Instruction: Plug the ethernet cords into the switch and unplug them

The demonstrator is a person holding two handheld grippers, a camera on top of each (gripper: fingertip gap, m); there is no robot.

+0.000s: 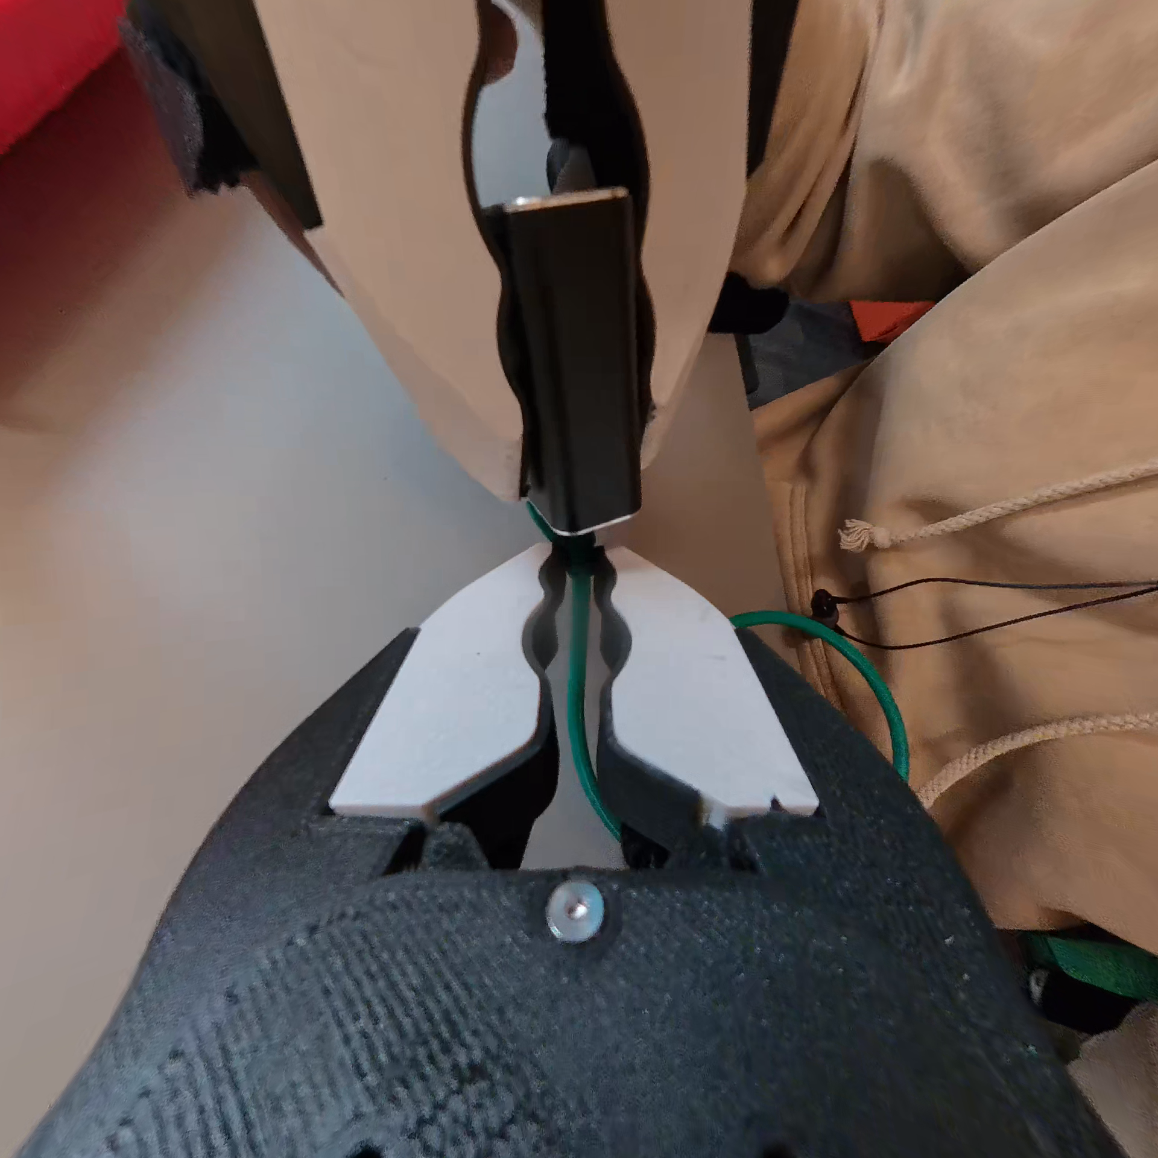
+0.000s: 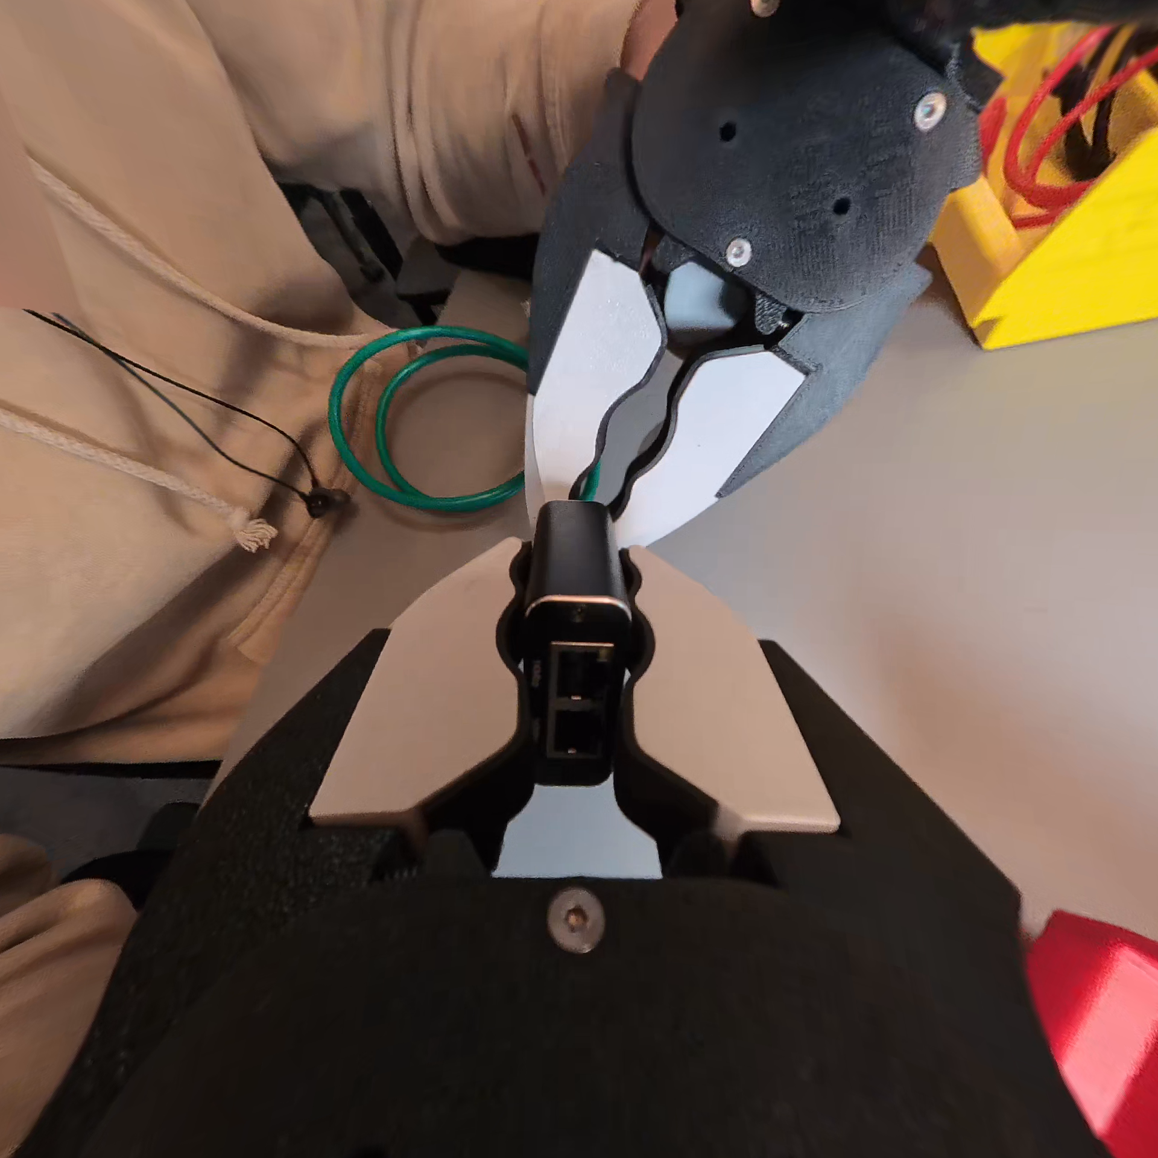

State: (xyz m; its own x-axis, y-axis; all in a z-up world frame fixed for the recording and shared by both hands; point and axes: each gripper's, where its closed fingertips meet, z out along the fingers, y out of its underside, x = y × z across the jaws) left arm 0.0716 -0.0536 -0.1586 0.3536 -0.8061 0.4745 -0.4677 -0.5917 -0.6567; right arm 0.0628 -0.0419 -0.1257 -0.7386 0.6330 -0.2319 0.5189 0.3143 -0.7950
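Note:
A small black switch [image 2: 576, 583] sits clamped in my right gripper [image 2: 573, 554], with two empty ports [image 2: 576, 702] facing the camera. In the left wrist view the switch [image 1: 573, 376] stands upright in the right gripper [image 1: 583, 476]. My left gripper [image 1: 573, 558] is shut on the end of a green ethernet cord [image 1: 576, 677], right at the switch's near end face. Whether the plug sits inside the port is hidden. In the right wrist view the left gripper [image 2: 605, 498] holds that cord end behind the switch, and the cord's loops [image 2: 432, 420] lie on the table.
A person's beige hoodie [image 2: 188, 282] with drawstrings fills the side near the cord loops and also shows in the left wrist view [image 1: 971, 470]. A yellow holder with red cords [image 2: 1065, 250] stands at the back right. A red object [image 2: 1103, 1034] is close by. The table [image 2: 940, 595] is light grey. My left and right fingertips are right by each other.

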